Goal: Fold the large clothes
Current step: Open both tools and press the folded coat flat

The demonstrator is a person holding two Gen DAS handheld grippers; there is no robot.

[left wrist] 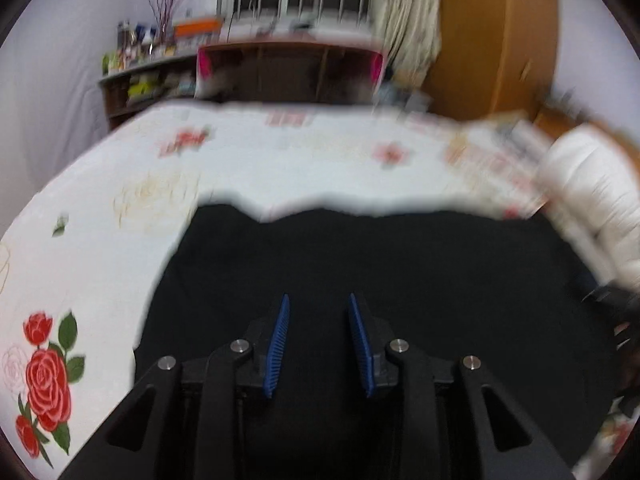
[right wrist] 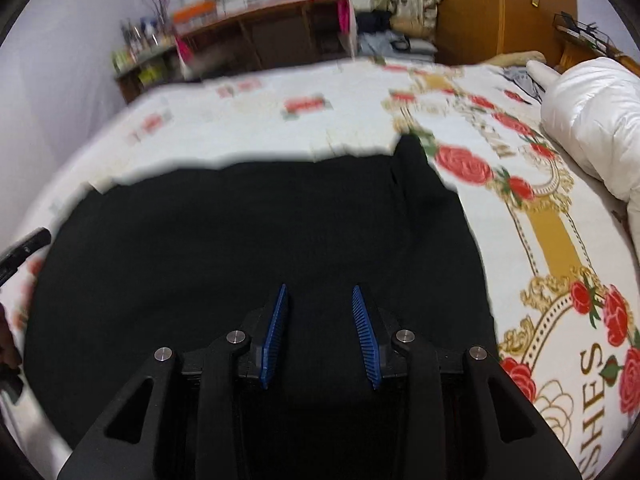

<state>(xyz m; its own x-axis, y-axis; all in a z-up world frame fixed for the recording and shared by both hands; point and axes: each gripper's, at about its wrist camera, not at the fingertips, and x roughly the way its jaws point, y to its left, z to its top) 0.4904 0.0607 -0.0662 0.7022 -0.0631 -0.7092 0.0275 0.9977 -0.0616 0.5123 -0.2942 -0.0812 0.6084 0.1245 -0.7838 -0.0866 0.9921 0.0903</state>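
A large black garment (left wrist: pixel 360 264) lies spread flat on the rose-print bedsheet (left wrist: pixel 100 264). My left gripper (left wrist: pixel 318 300) hovers open over the garment's near part, its blue pads (left wrist: pixel 280 340) apart with nothing between them. The garment also shows in the right wrist view (right wrist: pixel 248 232), with a folded strip along its right edge. My right gripper (right wrist: pixel 320 292) is open and empty above it, blue pads (right wrist: pixel 366 336) apart. The left gripper's black tip (right wrist: pixel 24 252) shows at the left edge of the right wrist view.
A white puffy jacket (right wrist: pixel 592 120) lies on the bed at the right, also seen in the left wrist view (left wrist: pixel 592 196). A wooden shelf with bottles (left wrist: pixel 152 64) and a wooden headboard (left wrist: pixel 292 68) stand beyond the bed. A wooden wardrobe (left wrist: pixel 496 32) is at the far right.
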